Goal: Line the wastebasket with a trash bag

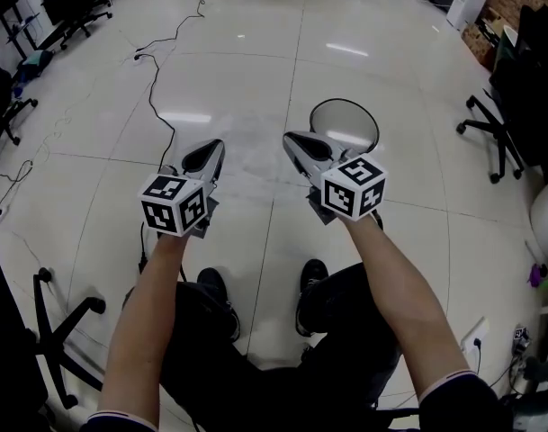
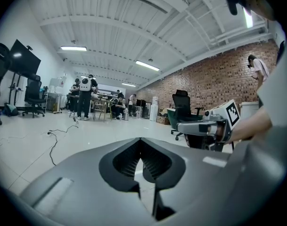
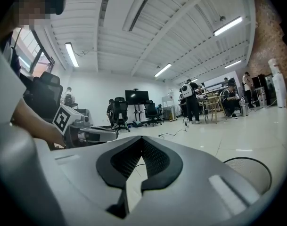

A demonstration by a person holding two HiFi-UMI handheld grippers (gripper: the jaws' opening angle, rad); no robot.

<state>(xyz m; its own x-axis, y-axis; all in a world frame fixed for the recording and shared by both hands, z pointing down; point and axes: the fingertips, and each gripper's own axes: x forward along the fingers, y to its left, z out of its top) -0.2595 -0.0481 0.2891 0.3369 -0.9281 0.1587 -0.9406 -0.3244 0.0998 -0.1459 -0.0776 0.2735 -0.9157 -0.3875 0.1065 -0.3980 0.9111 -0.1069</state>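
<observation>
A round mesh wastebasket (image 1: 344, 124) with a black rim stands on the white floor ahead of me, seen from above; its rim also shows low at the right of the right gripper view as the wastebasket (image 3: 249, 171). No trash bag is in view. My left gripper (image 1: 204, 156) is shut with nothing in it, held above the floor left of the basket. My right gripper (image 1: 302, 144) is shut and empty too, its tip just short of the basket's near left rim. In the gripper views the left gripper (image 2: 140, 140) and right gripper (image 3: 141, 139) point nearly level across the room, jaws touching.
Black cables (image 1: 157, 70) run across the floor at the left. Office chairs stand at the left edge (image 1: 62, 327) and at the right (image 1: 503, 124). My own shoes (image 1: 309, 282) are below the grippers. People and desks (image 2: 86, 98) are far across the room.
</observation>
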